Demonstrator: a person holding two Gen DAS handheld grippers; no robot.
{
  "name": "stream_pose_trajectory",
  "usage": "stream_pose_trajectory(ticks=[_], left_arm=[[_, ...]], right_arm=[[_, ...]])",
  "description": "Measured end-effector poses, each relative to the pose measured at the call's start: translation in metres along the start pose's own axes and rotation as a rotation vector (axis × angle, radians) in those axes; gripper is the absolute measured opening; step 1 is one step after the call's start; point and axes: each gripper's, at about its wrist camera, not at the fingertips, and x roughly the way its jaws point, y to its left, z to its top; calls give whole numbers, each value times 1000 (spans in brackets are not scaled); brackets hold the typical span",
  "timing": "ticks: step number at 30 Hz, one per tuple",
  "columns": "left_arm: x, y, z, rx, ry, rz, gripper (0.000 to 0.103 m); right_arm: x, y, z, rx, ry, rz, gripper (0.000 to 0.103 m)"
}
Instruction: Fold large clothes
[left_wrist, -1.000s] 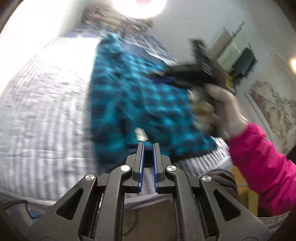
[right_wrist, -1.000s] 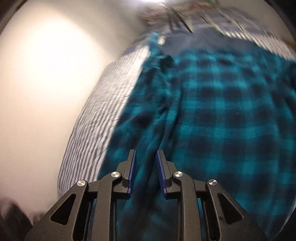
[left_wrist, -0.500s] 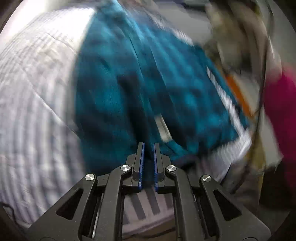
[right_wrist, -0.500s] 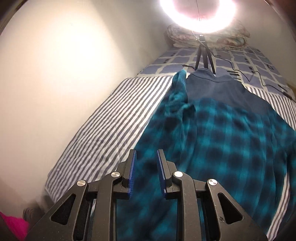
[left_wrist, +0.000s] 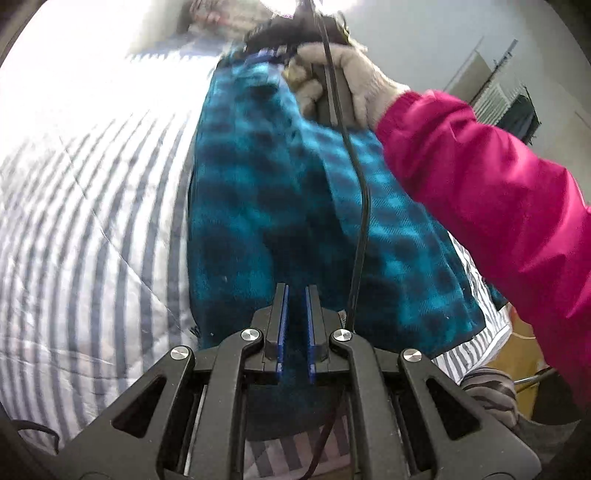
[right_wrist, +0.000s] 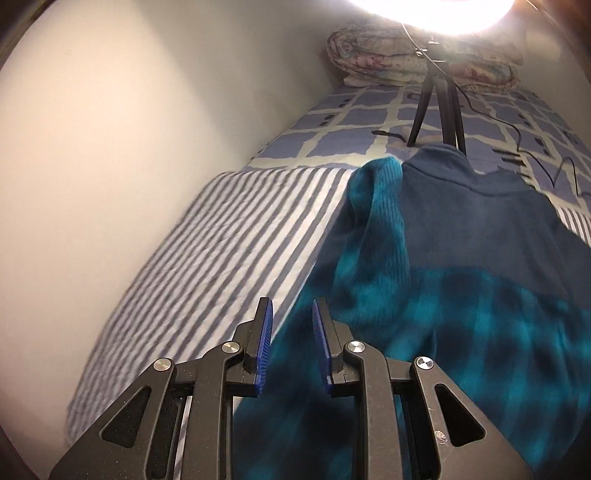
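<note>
I have a teal and dark blue plaid shirt (left_wrist: 280, 206) spread lengthwise on the bed, over a grey-and-white striped cover (left_wrist: 92, 236) that reaches the near edge. My left gripper (left_wrist: 295, 295) hangs over the shirt's near end, just inside the bed's near edge; its blue-padded fingers (left_wrist: 282, 325) are drawn almost together with only a thin slit between them, and I see the cloth behind that slit but cannot tell whether any of it is pinched. My right gripper (right_wrist: 291, 314) is over the shirt's edge on the wall side of the bed, its fingers (right_wrist: 264, 343) part way open; plaid cloth shows through the gap, yet I cannot tell whether the pads press on it. From the left camera I see that same tool at the far end of the shirt, held in a hand in a pale glove (left_wrist: 343, 81) with a bright pink sleeve (left_wrist: 487, 206) reaching across from the right, and a black cable (left_wrist: 360, 206) trailing from it over the cloth. From the right camera the shirt's plain dark blue yoke and collar (right_wrist: 476, 221) lie toward the far end of the bed, with one sleeve (right_wrist: 380, 229) folded in along the shirt's wall-side edge. Beyond the collar a small black tripod (right_wrist: 439, 103) stands on a blue checked sheet (right_wrist: 354, 125), under a glaring ring light (right_wrist: 436, 14), and a rolled quilt (right_wrist: 373, 55) lies at the bed's far end against the wall.
</note>
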Motion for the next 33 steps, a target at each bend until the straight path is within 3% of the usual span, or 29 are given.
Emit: stream_pose_trajectory(ticks=[3,5,8,11,15,22,27,33], left_arm=[[11,2,4,-11,20,-4,5],[14,2,4,-16,31,-4,5],[14,4,4,-23,39,-2,5],[6,8,5,-22,23,8,5],[-12,19,5,-19,-18,35,5],[-47,46,8,-120,-97,-2,5],[-54,62,6,-206,-101,-53,5],[-32,25,-5,-85,-41,-32,5]], right_arm=[[21,-30,5,66,3,-112,22],[38,-65,-2,197,42,-150,18],[40,-92,-15,306,26,-79,19],[28,-86,-13,294,33,-100,19],[-28,-65,-15,265,-6,-62,19],[-159,-19,-40,193,-87,12,19],[-247,23,-88,111,-99,32,19],[-310,46,-169,90,-100,-7,23]])
